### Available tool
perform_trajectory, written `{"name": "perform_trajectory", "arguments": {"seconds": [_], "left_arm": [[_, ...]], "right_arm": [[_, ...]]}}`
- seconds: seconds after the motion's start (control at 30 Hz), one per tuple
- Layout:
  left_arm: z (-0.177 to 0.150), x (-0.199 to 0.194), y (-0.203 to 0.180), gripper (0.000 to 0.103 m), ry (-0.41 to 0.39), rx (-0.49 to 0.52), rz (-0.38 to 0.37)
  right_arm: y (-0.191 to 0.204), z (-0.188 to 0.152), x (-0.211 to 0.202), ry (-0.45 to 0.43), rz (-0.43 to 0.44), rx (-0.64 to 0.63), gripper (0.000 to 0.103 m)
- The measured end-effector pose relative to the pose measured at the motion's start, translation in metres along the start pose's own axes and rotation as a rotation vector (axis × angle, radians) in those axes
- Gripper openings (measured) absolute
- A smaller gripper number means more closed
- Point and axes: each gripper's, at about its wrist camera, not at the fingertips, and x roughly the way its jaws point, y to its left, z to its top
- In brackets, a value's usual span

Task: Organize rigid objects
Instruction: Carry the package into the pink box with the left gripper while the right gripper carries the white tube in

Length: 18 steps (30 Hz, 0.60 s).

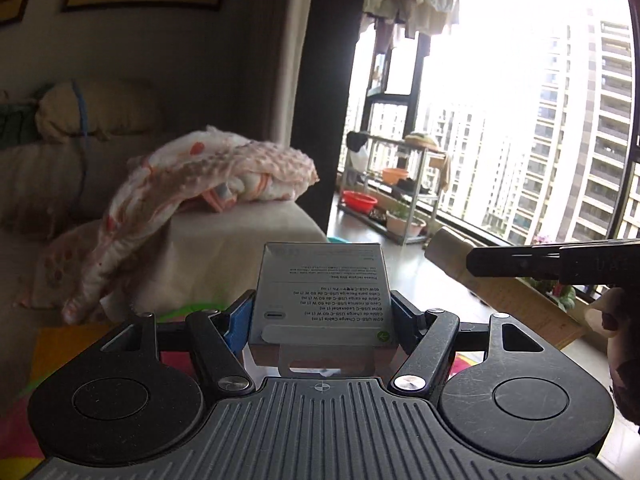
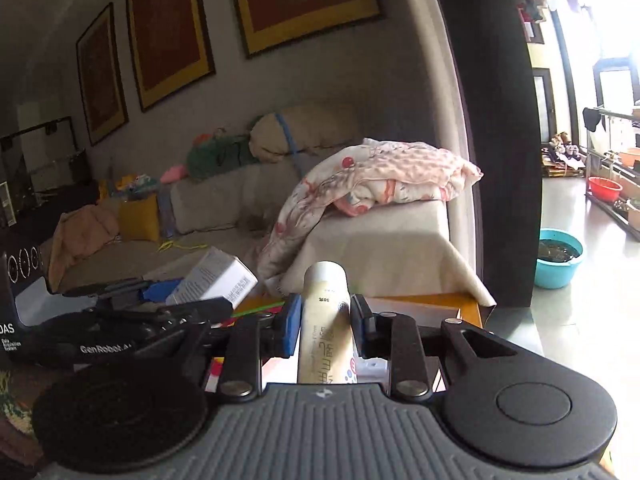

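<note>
Cardboard cable box (image 1: 322, 300) is getting squeezed flat-side up in the left tongs (image 1: 320, 320), while the right tongs (image 2: 325, 324) are clamping a cream tube (image 2: 326, 324) around its middle. Both are being carried in the air, near the sofa arm (image 2: 380, 240), probably so each can be set down neatly. Orange surface (image 2: 468, 308) edge is sitting just below; plenty of open floor to the right.
</note>
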Motion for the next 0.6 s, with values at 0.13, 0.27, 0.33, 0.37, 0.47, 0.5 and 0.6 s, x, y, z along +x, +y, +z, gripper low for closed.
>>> {"name": "perform_trajectory", "arguments": {"seconds": [0.13,0.27,0.33,0.37,0.47,0.5,0.6], "left_arm": [[-0.004,0.048,0.013,0.074,0.079,-0.052,-0.008],[-0.013,0.076,0.010,0.074,0.126,0.002,-0.008],[-0.021,0.096,0.007,0.074,0.223,0.037,-0.024],[-0.025,0.104,0.007,0.074,0.258,0.046,-0.023],[-0.033,0.108,0.013,0.072,0.248,0.051,-0.008],[-0.034,0.104,0.017,0.072,0.227,0.030,-0.008],[-0.026,0.081,0.036,0.072,0.125,-0.084,-0.015]], "right_arm": [[-0.015,0.014,0.050,0.044,-0.068,0.055,0.026],[-0.028,0.005,0.089,0.076,-0.105,0.090,0.026],[-0.029,-0.002,0.103,0.076,-0.115,0.073,0.030],[-0.029,-0.006,0.108,0.087,-0.127,0.064,0.042],[-0.029,-0.015,0.109,0.087,-0.167,0.052,0.062],[-0.030,-0.018,0.105,0.079,-0.175,0.054,0.062],[-0.034,-0.023,0.093,0.071,-0.191,0.050,0.064]]}}
